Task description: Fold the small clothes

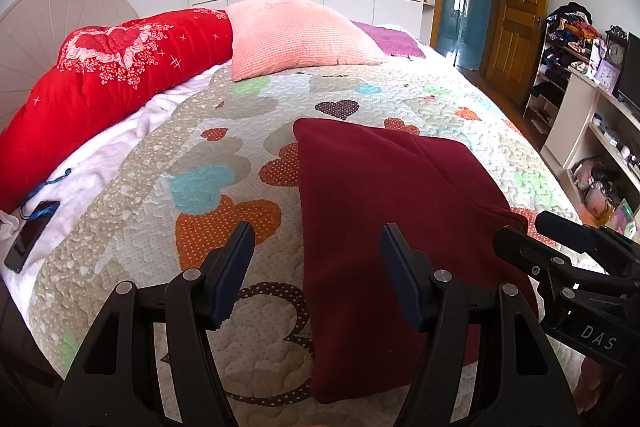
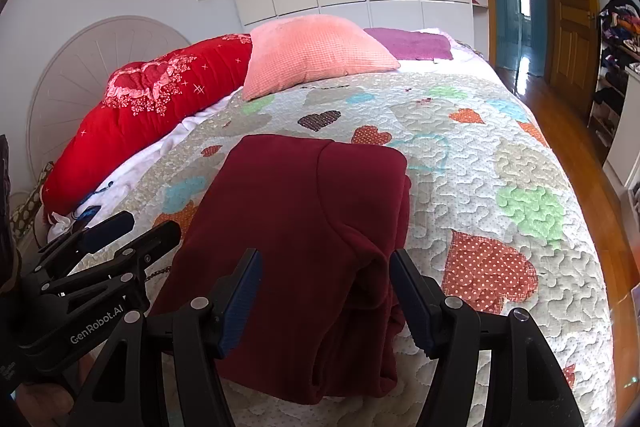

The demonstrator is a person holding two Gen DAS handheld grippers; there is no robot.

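Where left-view only: phone (image 1: pixel 30 235)

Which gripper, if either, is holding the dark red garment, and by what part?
Neither. The left gripper and right gripper are both open above the folded garment.

the dark red garment (image 1: pixel 392 211) (image 2: pixel 304 247) is made of a soft, thick, plain cloth without any print. it lies flat and folded on the bed, in a long, roughly rectangular shape. the far edge is straight and tidy, with clear corners. one layer is folded over along the right part, and its slanted edge runs across the top surface. on the near right side the layers bunch into thick rolls and are not even. the near end reaches close to the bed's edge.
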